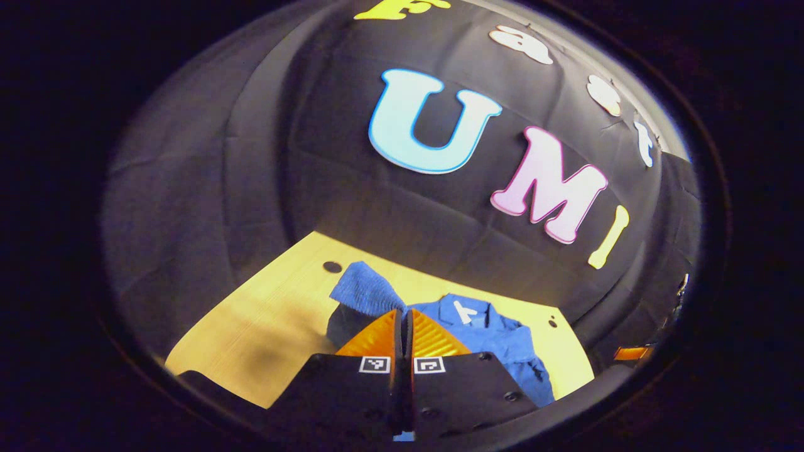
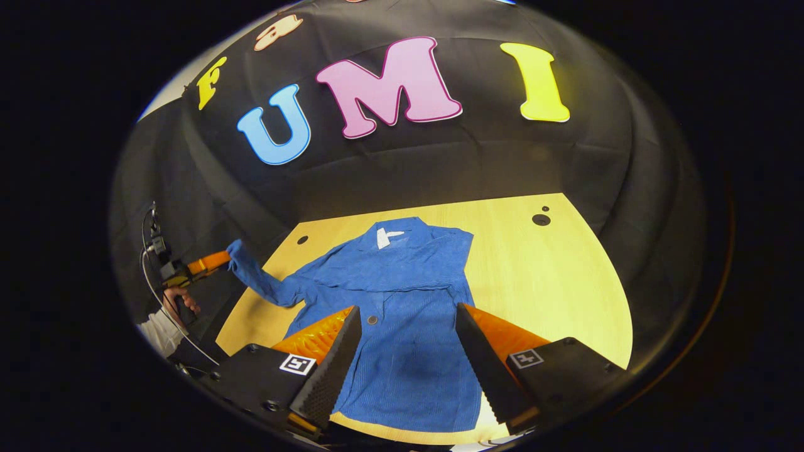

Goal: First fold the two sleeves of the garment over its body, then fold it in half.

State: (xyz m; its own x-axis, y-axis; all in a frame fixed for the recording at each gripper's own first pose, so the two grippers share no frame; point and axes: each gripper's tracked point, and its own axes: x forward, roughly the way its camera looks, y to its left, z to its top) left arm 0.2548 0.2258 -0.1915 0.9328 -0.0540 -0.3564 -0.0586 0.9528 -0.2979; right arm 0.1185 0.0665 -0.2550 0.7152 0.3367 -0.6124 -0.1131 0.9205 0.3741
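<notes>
The left hand-held gripper (image 1: 402, 326) is pinched tight on the sleeve (image 2: 264, 282), lifting it off the tabletop (image 2: 553, 276) to fold over the blue shirt (image 2: 402, 301), which lies flat under the wide-open right hand-held gripper (image 2: 408, 348).

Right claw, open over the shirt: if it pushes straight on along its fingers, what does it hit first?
Most likely the blue shirt itself: the right claw is open and the shirt's buttoned front lies between and ahead of its fingers. Beyond the collar comes the yellow table, then the booth wall. Height above the cloth is unclear.
</notes>
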